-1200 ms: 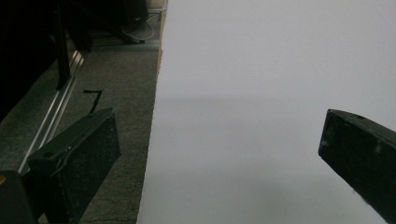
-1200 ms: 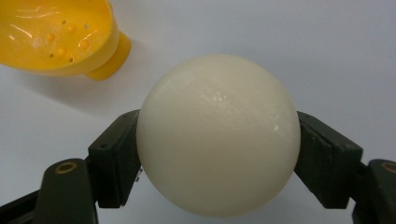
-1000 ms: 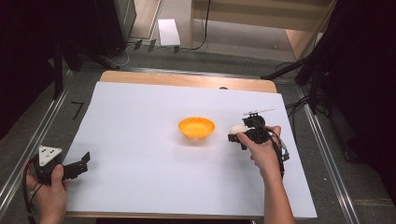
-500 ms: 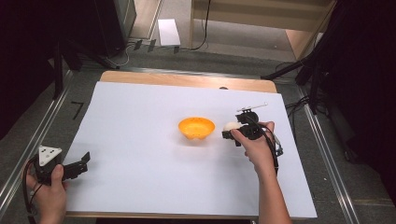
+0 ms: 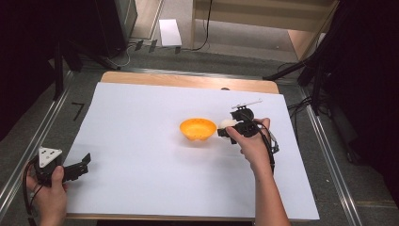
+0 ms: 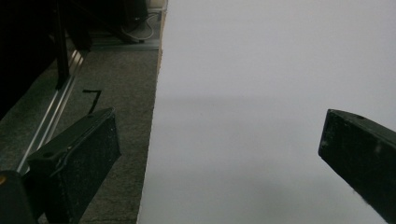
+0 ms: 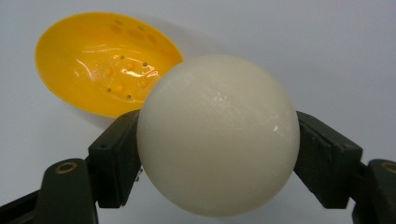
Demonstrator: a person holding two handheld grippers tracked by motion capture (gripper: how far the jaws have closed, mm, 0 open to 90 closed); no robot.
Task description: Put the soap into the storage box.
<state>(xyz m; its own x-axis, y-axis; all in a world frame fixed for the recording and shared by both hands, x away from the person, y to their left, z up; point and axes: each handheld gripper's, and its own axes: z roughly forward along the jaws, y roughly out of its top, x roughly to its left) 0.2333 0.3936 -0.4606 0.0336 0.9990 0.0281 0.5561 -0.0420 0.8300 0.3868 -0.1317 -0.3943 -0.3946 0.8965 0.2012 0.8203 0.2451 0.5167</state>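
White table (image 5: 141,141) | right tongs (image 7: 219,140) clamp smooth cream ball (image 7: 218,135)

Smooth, glossy off-white ball (image 7: 218,135), round and unmarked, is clamped between the two black jaws of my right gripper (image 5: 223,129), one jaw pressed to each side. It hangs just right of the shallow orange plastic bowl (image 5: 198,129), near its rim. The bowl sits upright on the white sheet, mid-table, its inside dotted with small holes.
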